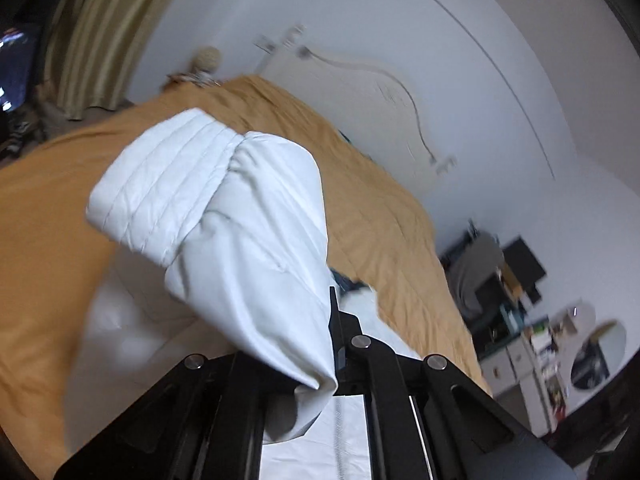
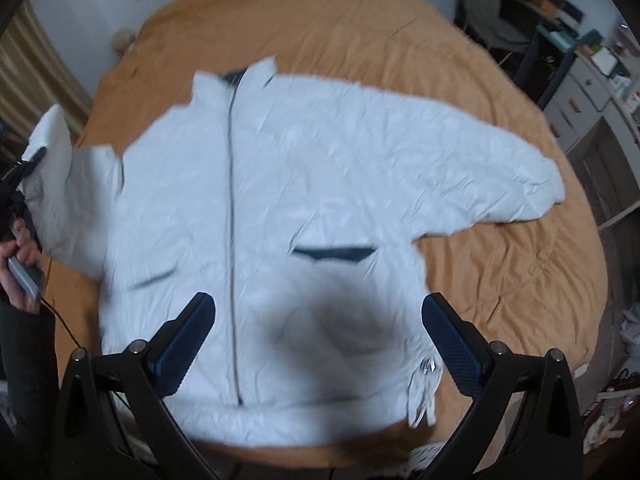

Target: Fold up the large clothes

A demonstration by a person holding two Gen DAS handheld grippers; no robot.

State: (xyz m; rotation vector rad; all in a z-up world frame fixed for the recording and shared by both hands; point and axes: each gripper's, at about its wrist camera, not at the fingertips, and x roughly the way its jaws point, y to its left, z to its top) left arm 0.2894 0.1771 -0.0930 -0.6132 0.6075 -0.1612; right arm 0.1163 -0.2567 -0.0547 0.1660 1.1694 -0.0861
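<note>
A big bed (image 2: 500,272) with an orange cover holds a white jacket (image 2: 320,168), spread flat with its front zipper (image 2: 231,184) up. The left gripper (image 1: 334,320) pinches one sleeve (image 1: 224,208) and lifts it. The right gripper (image 2: 318,316) hangs over the jacket's bottom, spread wide and holding nothing.

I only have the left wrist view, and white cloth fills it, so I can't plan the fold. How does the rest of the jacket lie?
Observer: Apart from your lifted sleeve, the jacket lies spread front-up on the orange bedspread.
Operator: And the other sleeve?
Observer: The other sleeve lies stretched out flat on the bedspread, not folded in.
Operator: Is the right tool busy?
Observer: No, the right tool is open above the hem, holding nothing.
</note>
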